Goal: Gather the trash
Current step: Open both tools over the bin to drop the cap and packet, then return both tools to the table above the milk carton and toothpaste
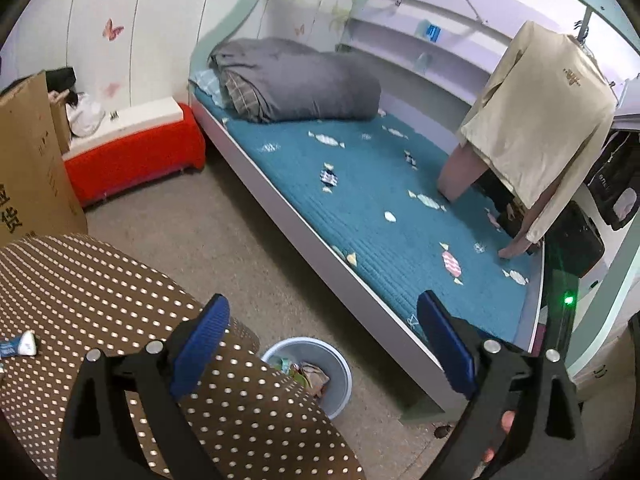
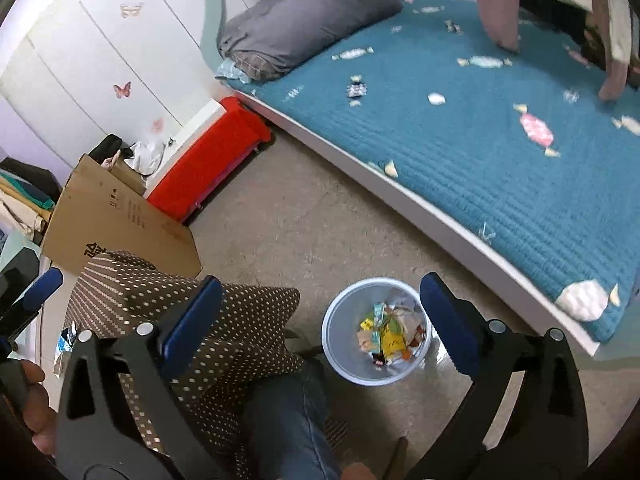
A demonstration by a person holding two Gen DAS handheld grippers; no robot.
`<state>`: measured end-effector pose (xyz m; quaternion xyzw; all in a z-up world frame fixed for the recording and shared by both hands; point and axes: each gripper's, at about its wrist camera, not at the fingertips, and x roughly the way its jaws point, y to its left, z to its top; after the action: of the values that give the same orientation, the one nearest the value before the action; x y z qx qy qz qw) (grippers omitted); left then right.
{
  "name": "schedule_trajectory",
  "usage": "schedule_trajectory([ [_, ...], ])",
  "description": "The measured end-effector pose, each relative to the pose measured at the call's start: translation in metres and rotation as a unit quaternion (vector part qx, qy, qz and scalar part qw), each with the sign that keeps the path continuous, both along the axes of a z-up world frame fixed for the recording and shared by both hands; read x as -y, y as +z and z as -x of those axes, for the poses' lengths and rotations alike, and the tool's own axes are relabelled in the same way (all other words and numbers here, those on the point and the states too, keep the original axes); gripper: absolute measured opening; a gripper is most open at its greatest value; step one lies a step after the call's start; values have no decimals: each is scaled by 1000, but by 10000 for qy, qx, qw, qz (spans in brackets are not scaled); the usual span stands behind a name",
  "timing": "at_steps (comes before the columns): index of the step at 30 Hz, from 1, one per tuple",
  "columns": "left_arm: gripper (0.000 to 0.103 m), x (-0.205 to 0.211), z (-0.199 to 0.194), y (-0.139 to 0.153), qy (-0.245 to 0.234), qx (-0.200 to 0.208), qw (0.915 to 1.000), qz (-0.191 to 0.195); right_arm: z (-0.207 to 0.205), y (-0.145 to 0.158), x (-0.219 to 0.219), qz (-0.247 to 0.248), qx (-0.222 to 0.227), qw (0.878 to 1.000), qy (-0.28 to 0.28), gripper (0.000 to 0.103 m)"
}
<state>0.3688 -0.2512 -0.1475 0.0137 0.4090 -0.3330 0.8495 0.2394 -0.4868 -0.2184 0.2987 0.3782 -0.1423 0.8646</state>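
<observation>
Wastebasket [image 2: 376, 330] stands on the floor beside the polka-dot table [image 1: 100, 280], holding wrappers. Right gripper [image 2: 320, 320] hangs above it, fingers spread and empty, apparently positioned for dropping. Left gripper [image 1: 324, 336], likewise spread, holds nothing; a crumpled tube [image 1: 20, 346] lies on the table.

Even indoor light, soft shadows, heavy fisheye bending, slight blur.
</observation>
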Motion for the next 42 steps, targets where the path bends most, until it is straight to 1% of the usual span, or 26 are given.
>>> schedule_trajectory([
  [7, 94, -27, 13, 32, 72, 460, 9989, 68, -6, 43, -24, 366, 329, 9985, 227, 97],
  [15, 95, -70, 26, 61, 172, 886, 9958, 138, -17, 79, -57, 542, 628, 9949, 567, 97],
  [22, 95, -105, 33, 76, 273, 1152, 9929, 157, -28, 101, -90, 679, 790, 9896, 995, 97],
  [29, 95, -147, 34, 85, 418, 1264, 9907, 271, -46, 116, -127, 892, 854, 9811, 1487, 97],
  [31, 95, -162, 35, 85, 461, 1312, 9898, 298, -52, 119, -142, 970, 874, 9769, 1691, 97],
  [36, 95, -198, 32, 83, 610, 1448, 9874, 188, -68, 124, -182, 1071, 960, 9642, 2227, 97],
  [42, 95, -248, 23, 74, 939, 1483, 9845, 16, -93, 128, -239, 1222, 1076, 9404, 2986, 97],
])
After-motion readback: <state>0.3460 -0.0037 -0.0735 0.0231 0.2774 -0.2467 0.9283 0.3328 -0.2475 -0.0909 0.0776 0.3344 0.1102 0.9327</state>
